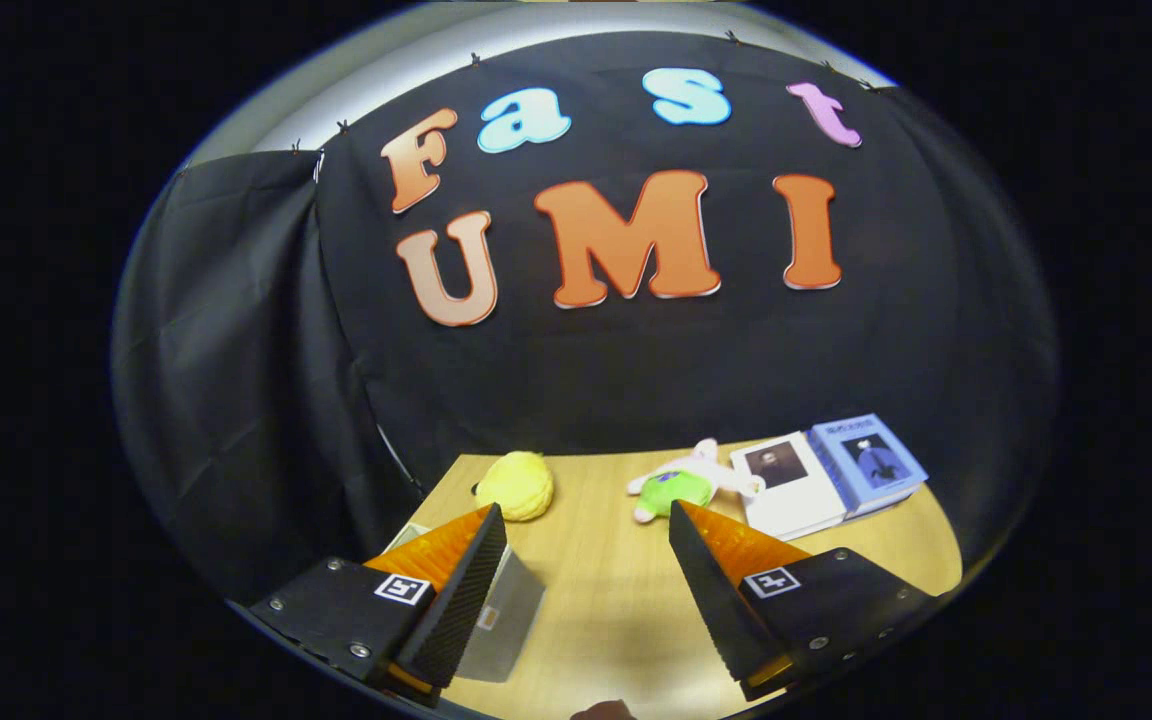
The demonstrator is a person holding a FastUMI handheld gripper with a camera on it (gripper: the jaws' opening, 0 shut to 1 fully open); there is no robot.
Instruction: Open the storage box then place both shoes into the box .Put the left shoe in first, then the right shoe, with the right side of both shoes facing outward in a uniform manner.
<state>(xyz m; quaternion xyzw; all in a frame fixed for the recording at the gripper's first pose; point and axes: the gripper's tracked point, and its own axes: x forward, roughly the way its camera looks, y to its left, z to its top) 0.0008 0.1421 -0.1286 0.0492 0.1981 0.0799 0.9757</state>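
Observation:
My gripper (586, 525) is open above the wooden table (606, 600), with a wide gap and nothing between its fingers. A clear, greyish box corner (501, 625) that looks like the storage box lies low beside and partly behind the left finger (466, 590); most of it is hidden. A small dark reddish thing (604, 711) peeks in at the near table edge between the fingers; I cannot tell what it is.
Beyond the fingers on the table lie a yellow plush ball (516, 485), a small plush toy with a green body (681, 485), and two books (831, 475) side by side at the far right. The black cloth wall closes the back and left.

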